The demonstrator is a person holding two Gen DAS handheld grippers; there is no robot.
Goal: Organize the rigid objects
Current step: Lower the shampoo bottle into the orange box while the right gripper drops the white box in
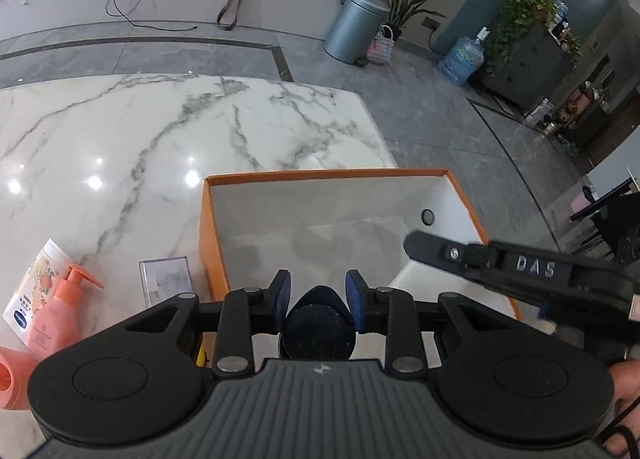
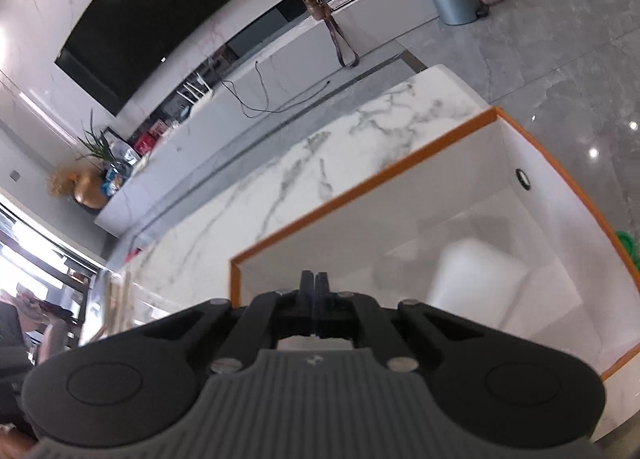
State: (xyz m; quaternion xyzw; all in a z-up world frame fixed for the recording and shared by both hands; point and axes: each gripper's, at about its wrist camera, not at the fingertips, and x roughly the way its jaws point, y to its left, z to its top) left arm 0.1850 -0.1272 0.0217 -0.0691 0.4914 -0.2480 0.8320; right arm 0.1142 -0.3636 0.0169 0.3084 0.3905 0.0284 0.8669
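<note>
Gleaming under ceiling lights, the white marble worktop (image 1: 160,139) with grey veins stood on a grey tiled floor (image 1: 432,99), a round metal bin (image 1: 354,25) at 12 o'clock. An orange-rimmed cardboard box (image 1: 320,175), white inside, sat at the worktop's 5 o'clock corner. The left gripper (image 1: 319,301) tilted down over the box's near edge, its blue-padded jaws closed on a dark, rounded, matte object (image 1: 319,329). The right gripper (image 2: 314,283) reached in from 3 o'clock over the box, its jaws shut together with nothing between them. A peach pump bottle (image 1: 60,315), a printed white tube (image 1: 34,283) and a clear plastic case (image 1: 166,281) lay at 9 o'clock of the box.
</note>
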